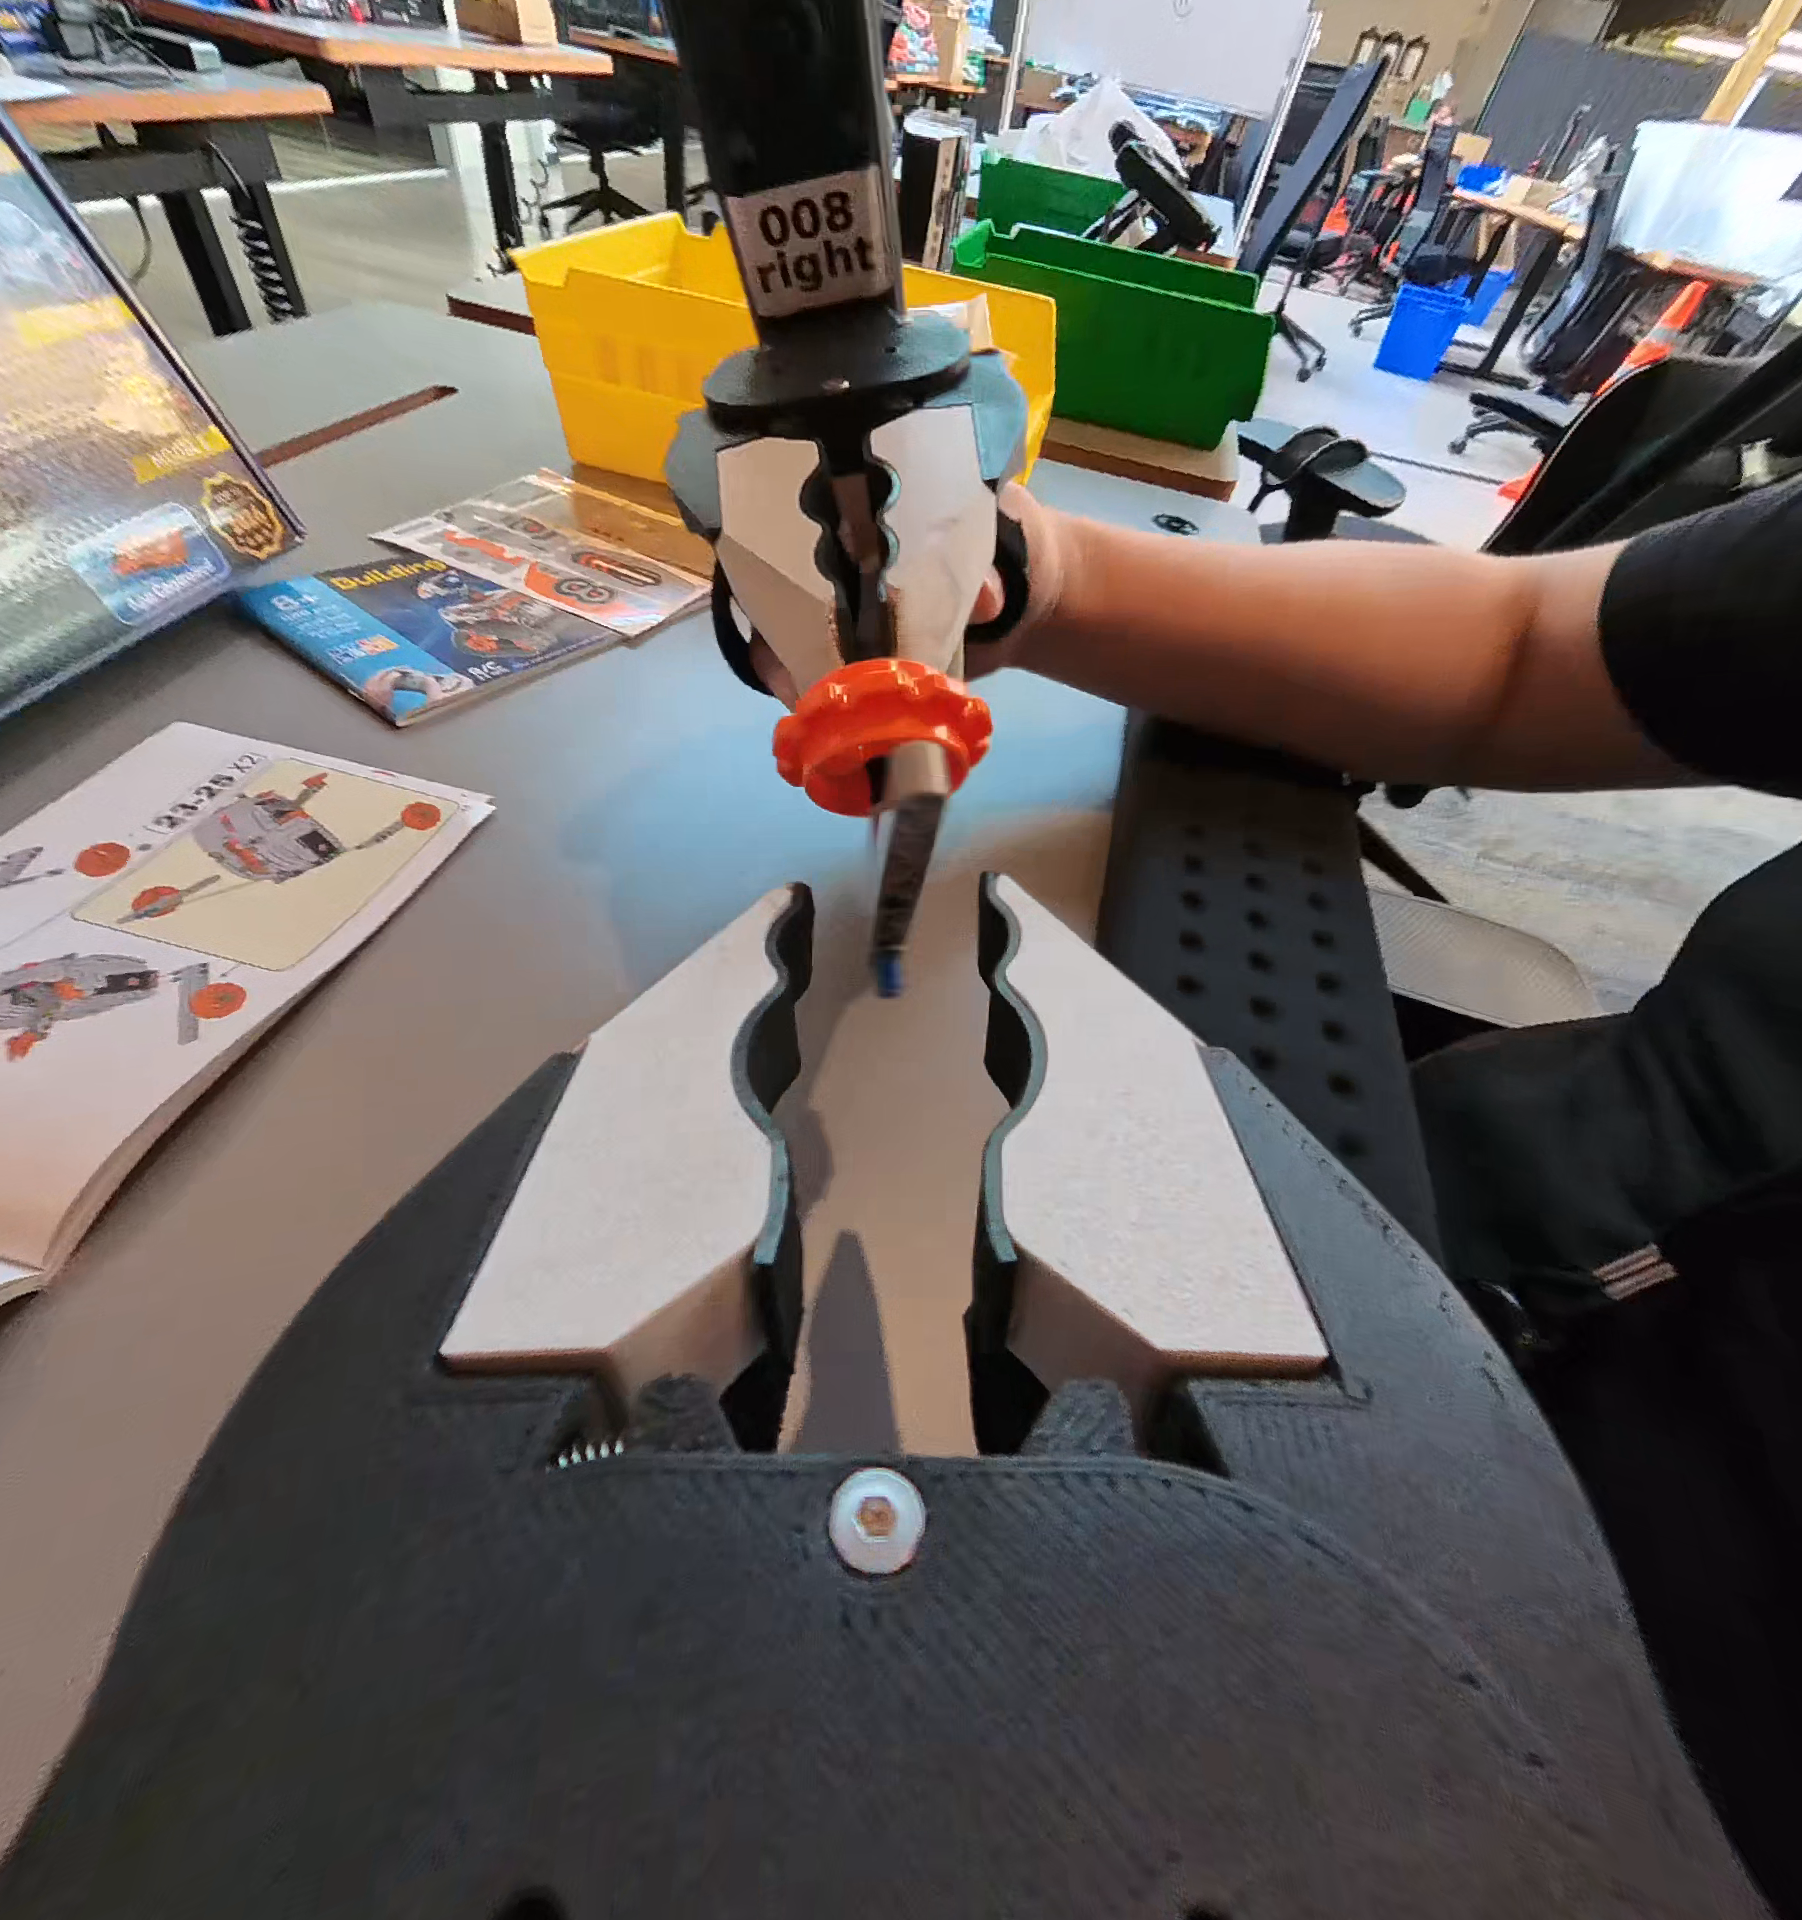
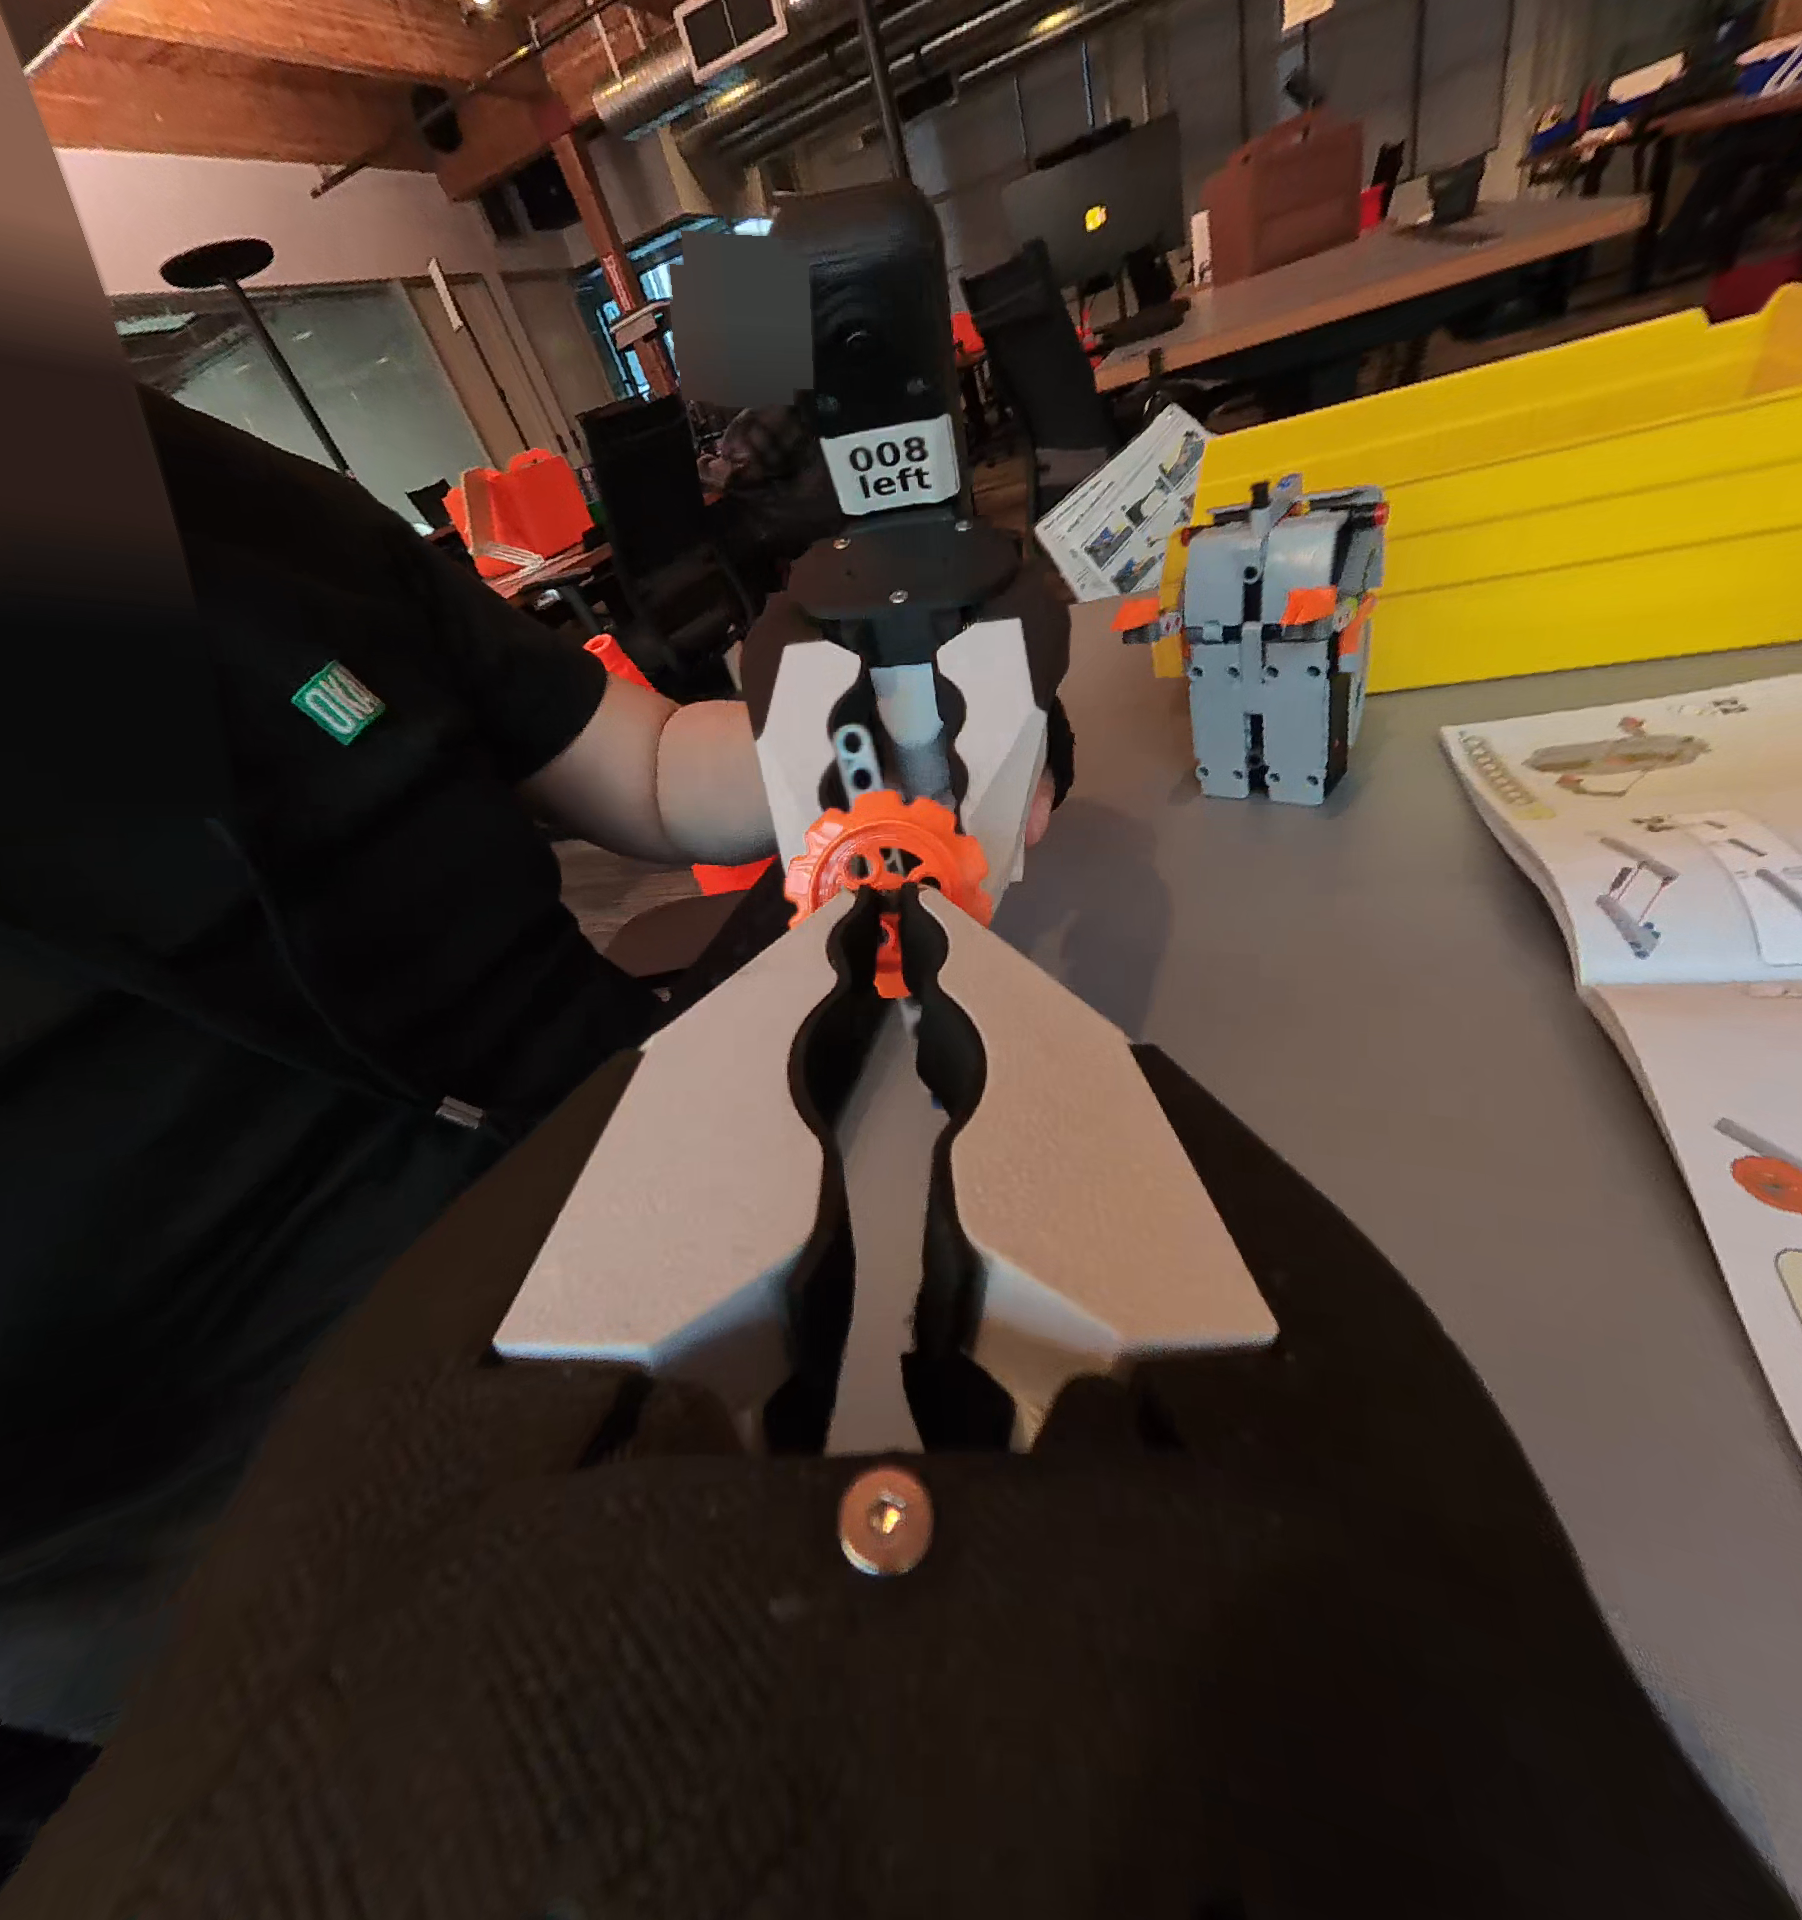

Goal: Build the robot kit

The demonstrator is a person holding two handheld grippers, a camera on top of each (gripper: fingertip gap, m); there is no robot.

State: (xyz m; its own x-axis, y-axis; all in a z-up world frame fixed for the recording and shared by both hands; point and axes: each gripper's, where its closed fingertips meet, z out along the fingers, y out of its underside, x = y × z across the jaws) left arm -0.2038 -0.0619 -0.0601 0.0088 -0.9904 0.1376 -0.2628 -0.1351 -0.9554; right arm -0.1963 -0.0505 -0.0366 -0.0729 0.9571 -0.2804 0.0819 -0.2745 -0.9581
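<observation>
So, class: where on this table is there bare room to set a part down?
Bare table lies between the open instruction booklet and the left gripper; also between the grey model and that booklet. Crowded: leaflets, box and yellow bin at the back.

**Bright on the left camera, dim and warm on the right**

My left wrist view is evenly bright, daylight from the far right; a soft sheen lies on the grey table (image 1: 523,790); the grey beam (image 1: 902,883) is motion-blurred; my right wrist view is darker, its near gripper body almost black; straight lines bow at both edges; a smooth dark patch covers the upper left corner there.
</observation>
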